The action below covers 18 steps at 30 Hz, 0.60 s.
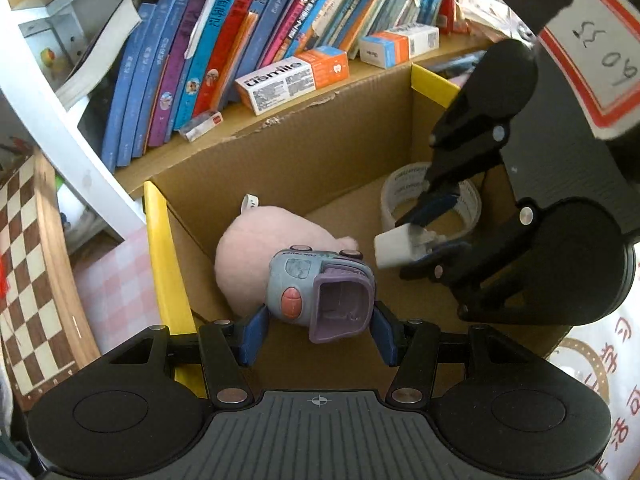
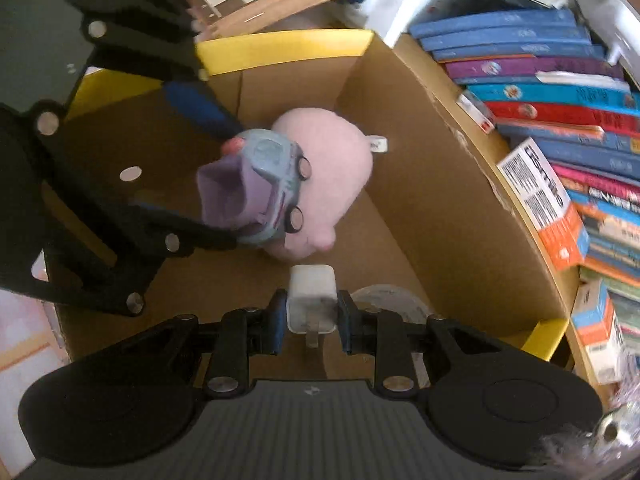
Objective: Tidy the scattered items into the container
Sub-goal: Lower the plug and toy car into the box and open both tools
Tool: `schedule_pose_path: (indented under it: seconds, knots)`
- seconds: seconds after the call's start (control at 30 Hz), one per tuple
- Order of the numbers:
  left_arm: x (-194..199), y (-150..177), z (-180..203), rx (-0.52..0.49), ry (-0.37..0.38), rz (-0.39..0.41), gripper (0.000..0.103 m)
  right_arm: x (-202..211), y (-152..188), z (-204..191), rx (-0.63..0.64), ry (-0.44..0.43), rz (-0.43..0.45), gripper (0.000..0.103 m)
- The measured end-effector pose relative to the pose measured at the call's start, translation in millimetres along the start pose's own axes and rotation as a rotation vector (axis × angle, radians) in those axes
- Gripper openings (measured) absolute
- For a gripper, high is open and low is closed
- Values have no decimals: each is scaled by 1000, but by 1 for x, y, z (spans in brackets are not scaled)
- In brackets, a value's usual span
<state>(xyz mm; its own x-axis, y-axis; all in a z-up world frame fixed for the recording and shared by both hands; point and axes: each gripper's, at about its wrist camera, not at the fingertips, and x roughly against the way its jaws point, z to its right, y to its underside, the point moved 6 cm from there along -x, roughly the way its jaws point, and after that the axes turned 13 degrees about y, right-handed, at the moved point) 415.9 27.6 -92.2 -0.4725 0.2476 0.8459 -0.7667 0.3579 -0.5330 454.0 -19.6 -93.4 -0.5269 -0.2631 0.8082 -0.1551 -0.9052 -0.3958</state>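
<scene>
Both wrist views look steeply down, from close above, into the same cardboard box [image 1: 280,152], each from an opposite side.

The left tool [image 1: 320,330] gripped a toy truck [image 1: 320,294] above the cardboard box [image 1: 280,152], over a pink plush [image 1: 256,256]. The right tool [image 1: 424,240] pinched a white charger [image 1: 396,250] beside a tape roll [image 1: 404,188]. Books [image 1: 224,40] lined the shelf behind.

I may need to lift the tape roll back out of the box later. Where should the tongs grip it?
The tape roll lies flat on the cardboard box floor, hole up. Come from above, one finger inside the hole and one outside, pinching the wall on the side away from the corner, once the right tongs clear.
</scene>
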Motion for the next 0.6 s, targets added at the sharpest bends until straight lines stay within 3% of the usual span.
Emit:
schedule_pose_path:
  seconds: [0.17,0.6]
  knots:
    - [2,1,2,-17,15,8,54,4,1,-11,110,-15,43,24]
    - [-10,-4,2,-61,-22,-23,59,0,-5,-16,98,-48,83,28]
